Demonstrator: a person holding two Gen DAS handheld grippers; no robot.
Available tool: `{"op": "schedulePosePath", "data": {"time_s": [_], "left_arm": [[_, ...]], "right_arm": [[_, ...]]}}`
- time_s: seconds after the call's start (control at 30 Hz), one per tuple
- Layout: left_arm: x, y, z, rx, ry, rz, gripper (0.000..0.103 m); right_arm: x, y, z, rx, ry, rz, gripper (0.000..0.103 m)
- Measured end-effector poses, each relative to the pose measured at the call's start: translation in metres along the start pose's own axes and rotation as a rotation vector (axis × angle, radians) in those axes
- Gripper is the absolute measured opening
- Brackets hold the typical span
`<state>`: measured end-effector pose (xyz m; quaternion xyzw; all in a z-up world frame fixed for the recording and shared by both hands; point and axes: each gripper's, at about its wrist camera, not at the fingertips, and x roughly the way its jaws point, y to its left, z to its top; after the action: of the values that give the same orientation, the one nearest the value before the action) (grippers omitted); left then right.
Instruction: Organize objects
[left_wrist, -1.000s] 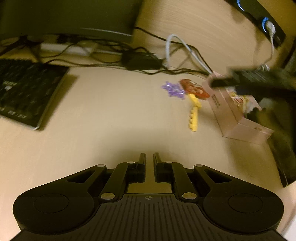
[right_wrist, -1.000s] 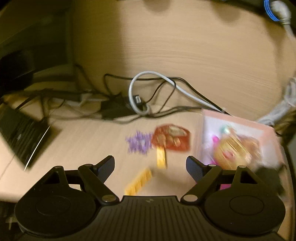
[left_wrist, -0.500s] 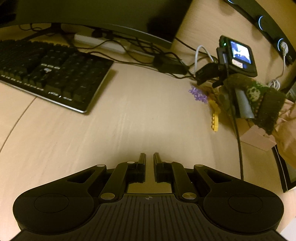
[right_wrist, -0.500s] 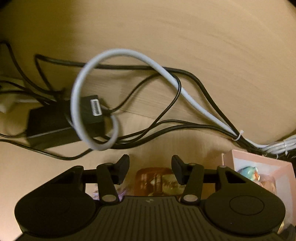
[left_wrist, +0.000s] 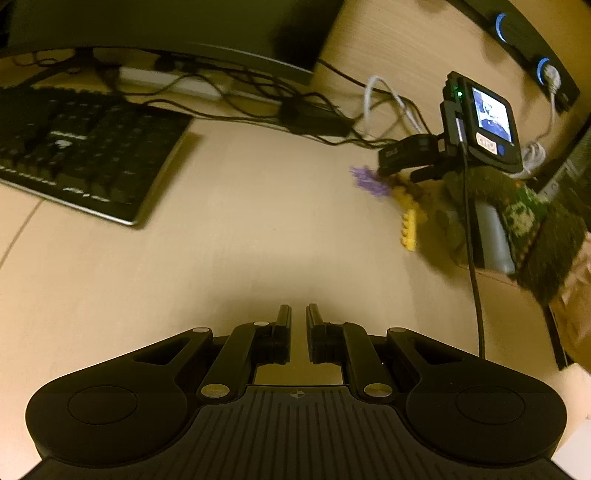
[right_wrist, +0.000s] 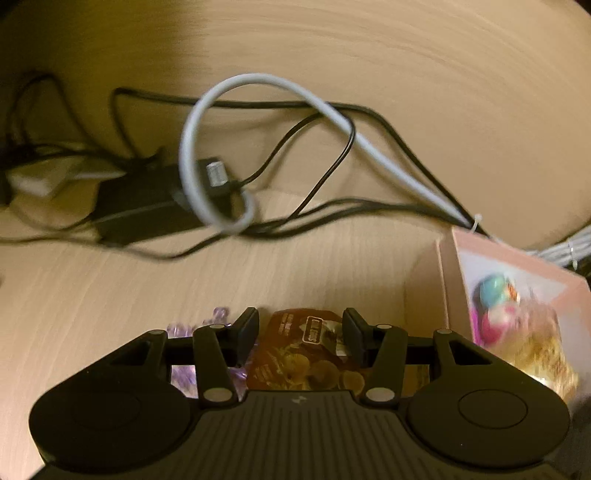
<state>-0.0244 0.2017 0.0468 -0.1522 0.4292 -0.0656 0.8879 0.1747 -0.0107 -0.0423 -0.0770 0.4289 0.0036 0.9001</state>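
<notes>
In the right wrist view my right gripper (right_wrist: 300, 326) is open, its fingers on either side of a red-brown snack packet (right_wrist: 306, 354) lying on the desk. A purple plastic piece (right_wrist: 184, 330) lies just left of it. A pink box (right_wrist: 517, 295) with small toys stands to the right. In the left wrist view my left gripper (left_wrist: 298, 314) is shut and empty, low over bare desk. Far right I see the right gripper's body (left_wrist: 413, 155) over the purple piece (left_wrist: 369, 181) and a yellow brick (left_wrist: 408, 230).
A black keyboard (left_wrist: 81, 155) lies at the left under a monitor. Tangled black and grey cables (right_wrist: 266, 147) and a black power adapter (right_wrist: 144, 203) lie along the desk's back edge. A gloved hand (left_wrist: 517, 221) holds the right gripper.
My right gripper has dropped from above the desk down onto the snack packet and narrowed its jaws around it. My left gripper has stayed shut and swung its view left towards the keyboard.
</notes>
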Motion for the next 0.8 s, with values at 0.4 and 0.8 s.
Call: {"op": "schedulePosePath", "data": {"time_s": [0.4, 0.8], "left_arm": [[0.012, -0.029, -0.012, 0.024, 0.021, -0.029, 0.010], [0.028, -0.051, -0.012, -0.008, 0.033, -0.009, 0.010]], "right_arm": [[-0.078, -0.019, -0.080, -0.052, 0.018, 0.239, 0.050], [-0.139, -0.066, -0.168, -0.141, -0.034, 0.217, 0.085]]}}
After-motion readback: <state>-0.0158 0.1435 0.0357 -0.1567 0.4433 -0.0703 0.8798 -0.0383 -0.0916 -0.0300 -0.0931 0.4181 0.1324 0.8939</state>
